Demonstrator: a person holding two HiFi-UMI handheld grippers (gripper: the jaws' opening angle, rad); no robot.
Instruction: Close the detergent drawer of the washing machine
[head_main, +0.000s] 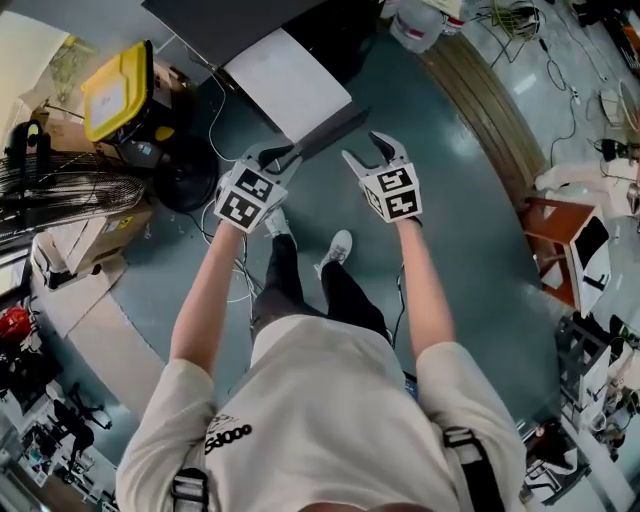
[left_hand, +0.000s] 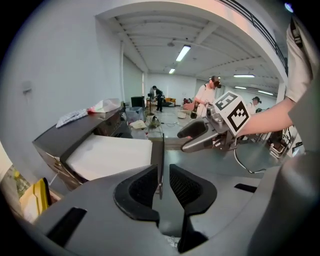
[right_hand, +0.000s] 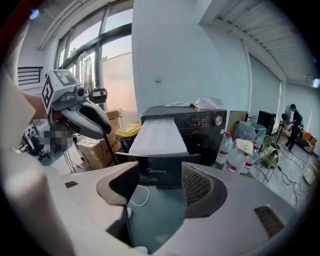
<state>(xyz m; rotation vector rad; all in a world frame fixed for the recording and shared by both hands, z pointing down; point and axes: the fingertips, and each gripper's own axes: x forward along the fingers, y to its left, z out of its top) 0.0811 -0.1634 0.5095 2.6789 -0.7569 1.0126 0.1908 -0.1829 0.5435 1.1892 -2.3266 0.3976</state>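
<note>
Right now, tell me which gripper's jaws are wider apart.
The right gripper: its jaws gape wide toward the pulled-out drawer, while the left gripper shows only a narrow slit between its own.

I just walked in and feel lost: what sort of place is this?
Probably a workshop or test lab in a large hall: a dark grey washing machine stands among brown cardboard boxes and clear plastic bottles on the floor.

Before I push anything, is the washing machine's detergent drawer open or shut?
Open: the detergent drawer juts far out of the washing machine, its white top exposed.
</note>
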